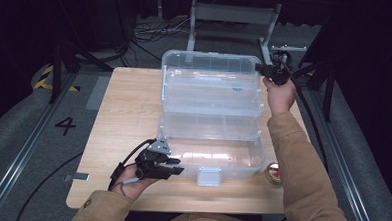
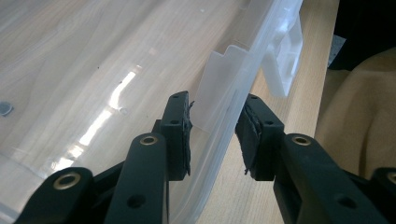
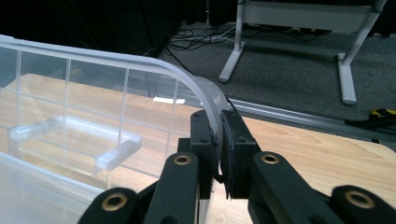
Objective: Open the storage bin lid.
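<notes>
Table carried a clear plastic box lying long-side across, its lid standing upright at the far edge. Right gripper pinched the lid's far right corner. Left gripper, half open, straddled the box's near wall untouching, beside the latch.

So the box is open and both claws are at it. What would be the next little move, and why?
Probably swing the lid down toward the box. The right claw is shut on the lid's corner rim, and the lid stands upright. The left claw straddles the box's front wall, pads not pressing, so closing it first would likely steady the box.
</notes>
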`<state>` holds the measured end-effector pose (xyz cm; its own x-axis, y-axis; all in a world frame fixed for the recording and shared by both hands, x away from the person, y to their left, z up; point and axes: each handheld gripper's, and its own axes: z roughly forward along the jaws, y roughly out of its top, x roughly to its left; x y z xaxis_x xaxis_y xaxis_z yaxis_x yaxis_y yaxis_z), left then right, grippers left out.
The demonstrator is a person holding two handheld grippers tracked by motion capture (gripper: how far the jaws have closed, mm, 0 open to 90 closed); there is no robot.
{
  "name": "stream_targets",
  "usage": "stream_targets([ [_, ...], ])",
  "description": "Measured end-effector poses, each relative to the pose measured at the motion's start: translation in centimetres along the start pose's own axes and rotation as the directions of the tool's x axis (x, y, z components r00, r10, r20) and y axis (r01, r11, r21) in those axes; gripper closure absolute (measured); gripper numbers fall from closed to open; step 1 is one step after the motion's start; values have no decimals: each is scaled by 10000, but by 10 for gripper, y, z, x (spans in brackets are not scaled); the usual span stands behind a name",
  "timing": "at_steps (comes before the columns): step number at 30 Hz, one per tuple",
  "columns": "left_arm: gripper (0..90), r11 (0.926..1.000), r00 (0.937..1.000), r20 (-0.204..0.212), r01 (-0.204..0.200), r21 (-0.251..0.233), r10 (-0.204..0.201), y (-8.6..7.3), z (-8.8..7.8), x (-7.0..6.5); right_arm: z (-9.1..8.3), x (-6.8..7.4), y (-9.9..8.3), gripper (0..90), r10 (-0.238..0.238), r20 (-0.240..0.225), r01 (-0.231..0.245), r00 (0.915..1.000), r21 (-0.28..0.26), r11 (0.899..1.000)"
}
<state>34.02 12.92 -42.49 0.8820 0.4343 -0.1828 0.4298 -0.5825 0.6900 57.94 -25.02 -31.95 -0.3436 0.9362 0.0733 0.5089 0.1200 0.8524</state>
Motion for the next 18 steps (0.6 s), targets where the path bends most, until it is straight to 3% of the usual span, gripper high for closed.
stream_targets([
  [7,661,10000,10000,7,-38,2,38,0,0,0,10,-4,0,844,-232,-83,234,9997,250,9994],
  [18,661,10000,10000,5,-73,4,73,0,0,0,26,-10,-1,845,44,-211,-30,9998,665,9978],
])
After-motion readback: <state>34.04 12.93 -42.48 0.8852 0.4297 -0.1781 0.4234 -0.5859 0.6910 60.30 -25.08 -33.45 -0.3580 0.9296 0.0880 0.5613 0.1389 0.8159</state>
